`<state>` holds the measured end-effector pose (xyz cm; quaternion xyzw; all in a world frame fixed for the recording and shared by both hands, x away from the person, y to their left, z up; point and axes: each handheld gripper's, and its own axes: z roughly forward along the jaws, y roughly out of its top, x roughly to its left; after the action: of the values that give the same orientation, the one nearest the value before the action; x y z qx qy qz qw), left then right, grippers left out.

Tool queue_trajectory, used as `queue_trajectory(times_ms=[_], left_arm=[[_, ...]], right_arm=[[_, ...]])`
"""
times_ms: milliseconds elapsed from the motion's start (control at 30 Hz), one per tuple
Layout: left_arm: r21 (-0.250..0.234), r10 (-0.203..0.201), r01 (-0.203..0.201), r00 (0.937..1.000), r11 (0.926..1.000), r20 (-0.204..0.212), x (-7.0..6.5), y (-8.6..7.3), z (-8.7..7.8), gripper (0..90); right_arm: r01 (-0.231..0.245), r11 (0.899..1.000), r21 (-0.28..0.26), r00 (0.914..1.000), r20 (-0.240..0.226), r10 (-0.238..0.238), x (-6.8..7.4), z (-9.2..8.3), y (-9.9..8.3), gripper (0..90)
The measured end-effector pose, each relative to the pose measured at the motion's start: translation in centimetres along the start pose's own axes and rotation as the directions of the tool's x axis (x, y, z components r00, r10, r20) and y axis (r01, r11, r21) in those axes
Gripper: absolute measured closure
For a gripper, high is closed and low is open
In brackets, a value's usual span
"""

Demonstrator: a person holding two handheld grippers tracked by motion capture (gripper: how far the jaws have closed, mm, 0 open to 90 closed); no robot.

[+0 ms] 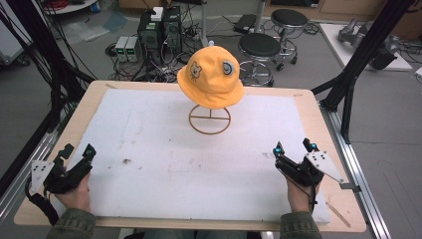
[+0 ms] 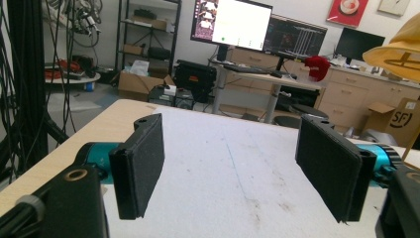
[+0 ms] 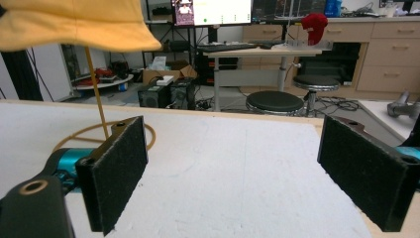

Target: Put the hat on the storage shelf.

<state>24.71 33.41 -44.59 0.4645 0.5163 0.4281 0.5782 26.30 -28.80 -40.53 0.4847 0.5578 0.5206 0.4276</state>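
High view: nothing begun, both tools idle at the near edge.
Lower left, the left hand-held gripper rests released and empty; upper centre, the orange fabric bucket hat sits untouched on its wire stand; lower right, the right hand-held gripper rests released on the white-covered surface.

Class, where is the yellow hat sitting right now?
In the high view the hat sits atop a wire stand at the far middle of the white mat, ahead of both grippers and apart from them.
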Motion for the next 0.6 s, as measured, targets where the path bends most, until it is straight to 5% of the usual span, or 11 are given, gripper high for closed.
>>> queue_trajectory(times_ms=[400,600], left_arm=[[0.005,-0.006,0.006,0.9999,1.0000,0.009,0.0,0.0,-0.1,27.6],[0.007,-0.007,0.007,1.0000,1.0000,0.007,0.0,0.0,-0.1,27.7]], right_arm=[[0.027,0.999,0.040,0.9996,0.012,-0.027,0.2,0.2,-2.3,10.9],[0.038,0.999,0.007,0.9992,0.016,-0.038,0.3,-0.3,-2.2,10.9]])
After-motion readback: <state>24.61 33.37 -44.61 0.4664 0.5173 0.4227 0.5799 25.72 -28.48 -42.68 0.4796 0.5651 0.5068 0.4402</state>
